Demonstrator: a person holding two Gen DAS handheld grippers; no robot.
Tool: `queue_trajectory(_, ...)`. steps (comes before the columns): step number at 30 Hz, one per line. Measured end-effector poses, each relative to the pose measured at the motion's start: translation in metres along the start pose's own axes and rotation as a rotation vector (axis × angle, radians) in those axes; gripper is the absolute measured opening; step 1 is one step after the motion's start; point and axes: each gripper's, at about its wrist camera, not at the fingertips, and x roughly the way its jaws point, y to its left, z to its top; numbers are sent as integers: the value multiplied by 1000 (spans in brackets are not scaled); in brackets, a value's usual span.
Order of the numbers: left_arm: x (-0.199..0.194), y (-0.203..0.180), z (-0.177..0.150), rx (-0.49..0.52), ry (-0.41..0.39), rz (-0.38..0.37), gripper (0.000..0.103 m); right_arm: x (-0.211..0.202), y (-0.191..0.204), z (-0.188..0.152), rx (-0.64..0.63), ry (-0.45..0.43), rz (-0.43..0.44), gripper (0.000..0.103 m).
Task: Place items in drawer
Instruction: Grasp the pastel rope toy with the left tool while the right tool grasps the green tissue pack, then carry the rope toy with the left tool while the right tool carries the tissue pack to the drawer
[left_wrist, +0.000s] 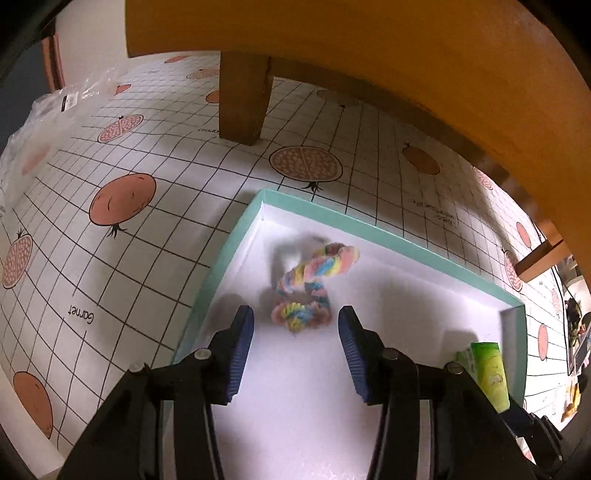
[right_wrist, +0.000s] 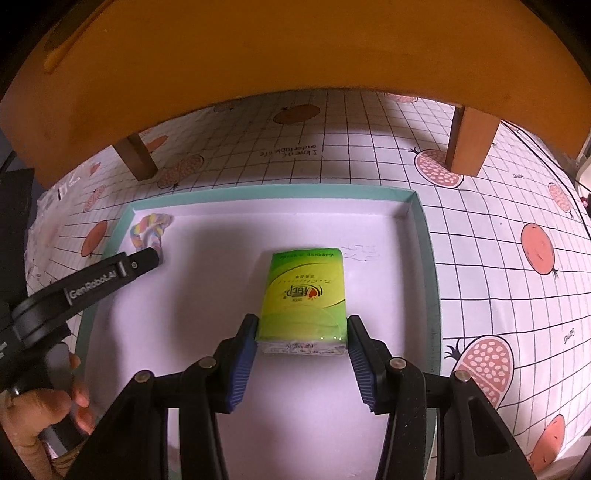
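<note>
Bench (right_wrist: 480, 258): covered with a white cloth printed with a black grid, pink-orange pomegranates whole and halved, and short lines of text. Above it, a yellow-brown wooden stand (right_wrist: 258, 48) on square legs, which spans the far side of both views; dim room beyond, with crumpled clear plastic (left_wrist: 48, 110) at the bench's far left edge. Drawer (right_wrist: 430, 258): a shallow teal-walled tray with a white floor, lying flat on the cloth in front of the stand, one long wall parallel to it. Item one, tissue pack (right_wrist: 304, 291): green and yellow, flat on the drawer floor about mid-width, long axis running from the near side toward the stand, printed face up, its white sealed end toward the right wrist camera. Right gripper (right_wrist: 302, 334): partly open, blue ribbed pads against the pack's two long sides at its near end, so it has hold of the pack. Item two, rope toy (left_wrist: 314, 280): twisted pastel cord in pink, yellow and blue, blurred in the left wrist view, lying in the drawer's far left corner, bent so that no single axis can be told. Left gripper (left_wrist: 295, 321): partly open and clasping nothing, fingertips just short of the toy, nothing between the pads; a hand (right_wrist: 44, 413) grips its handle at the drawer's near left edge.
</note>
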Motion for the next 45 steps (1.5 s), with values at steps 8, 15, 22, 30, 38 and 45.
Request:
queue_trajectory(8,0,-1,1,24,-2,-1,27,-1,0,0,-3,-3,3,51)
queue_trajectory(15,-4,-2,-3,25,12,-1,25,-6,-1,1,-6,-10,0,51)
queue_trajectory(22,-27,-7,-10,24,25,-25,25,-25,3,4,-20,-41,1,50)
queue_trajectory(30,-86,-18,-9,45,-54,-91,25,-71,12,5,-59,-117,29,50)
queue_trajectory(38,-157,-20,-8,67,-181,-169,25,-136,19,10,-105,-247,74,49)
queue_trajectory(45,-234,-36,9,116,-374,-251,26,-218,21,37,-122,-451,120,49)
